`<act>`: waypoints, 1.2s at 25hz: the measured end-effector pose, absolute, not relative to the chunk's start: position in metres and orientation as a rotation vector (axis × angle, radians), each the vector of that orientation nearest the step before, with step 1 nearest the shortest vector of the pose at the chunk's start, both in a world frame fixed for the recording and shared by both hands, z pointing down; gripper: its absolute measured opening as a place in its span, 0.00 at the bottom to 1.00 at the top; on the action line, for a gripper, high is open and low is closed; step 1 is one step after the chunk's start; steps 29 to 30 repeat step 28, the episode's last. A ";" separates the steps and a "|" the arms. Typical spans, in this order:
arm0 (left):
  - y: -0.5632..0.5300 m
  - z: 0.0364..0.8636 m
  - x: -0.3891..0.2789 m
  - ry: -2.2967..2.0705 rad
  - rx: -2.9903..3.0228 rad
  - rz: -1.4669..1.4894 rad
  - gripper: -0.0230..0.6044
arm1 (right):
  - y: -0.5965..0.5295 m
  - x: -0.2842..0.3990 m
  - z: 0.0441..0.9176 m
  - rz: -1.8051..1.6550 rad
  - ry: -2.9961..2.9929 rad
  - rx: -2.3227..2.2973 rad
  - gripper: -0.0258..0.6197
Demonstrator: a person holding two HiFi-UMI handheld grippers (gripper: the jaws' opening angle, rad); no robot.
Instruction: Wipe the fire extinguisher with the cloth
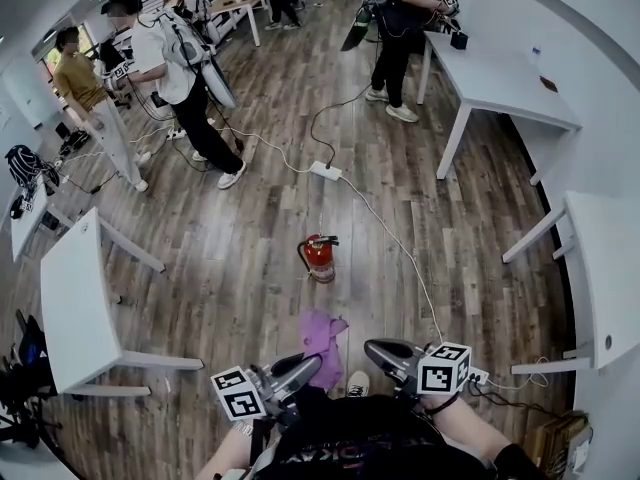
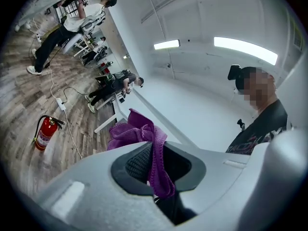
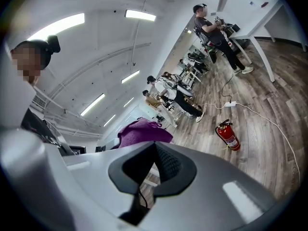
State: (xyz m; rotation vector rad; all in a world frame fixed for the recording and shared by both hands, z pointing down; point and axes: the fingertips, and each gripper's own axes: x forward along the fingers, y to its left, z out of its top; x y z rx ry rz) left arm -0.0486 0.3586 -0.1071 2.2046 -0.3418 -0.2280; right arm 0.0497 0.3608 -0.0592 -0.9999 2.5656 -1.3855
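Note:
A red fire extinguisher [image 1: 319,258] stands upright on the wooden floor ahead of me, apart from both grippers. My left gripper [image 1: 312,364] is shut on a purple cloth [image 1: 322,333], which bunches up beyond its jaw tips. In the left gripper view the cloth [image 2: 137,131] runs down between the jaws of the left gripper [image 2: 156,162], and the extinguisher [image 2: 45,133] shows far off at the left. My right gripper [image 1: 374,349] is beside it, shut with nothing held. The right gripper view shows the right gripper [image 3: 155,150] with its jaws together, the cloth [image 3: 143,131] behind them and the extinguisher [image 3: 228,135] at the right.
A white power strip [image 1: 326,171] lies beyond the extinguisher, and its cable [image 1: 400,243] runs back past it on the right toward me. White tables stand at the left [image 1: 75,308], at the right [image 1: 600,268] and at the far right [image 1: 500,78]. Several people stand farther back.

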 end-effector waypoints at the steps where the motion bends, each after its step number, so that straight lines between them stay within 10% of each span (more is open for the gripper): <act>1: 0.360 -0.107 -0.047 -0.337 2.201 -0.230 0.11 | 0.362 0.049 -0.059 -1.381 2.575 -0.996 0.04; 30: 0.366 -0.104 -0.044 -0.292 2.160 -0.268 0.11 | 0.370 0.048 -0.060 -1.353 2.626 -0.979 0.04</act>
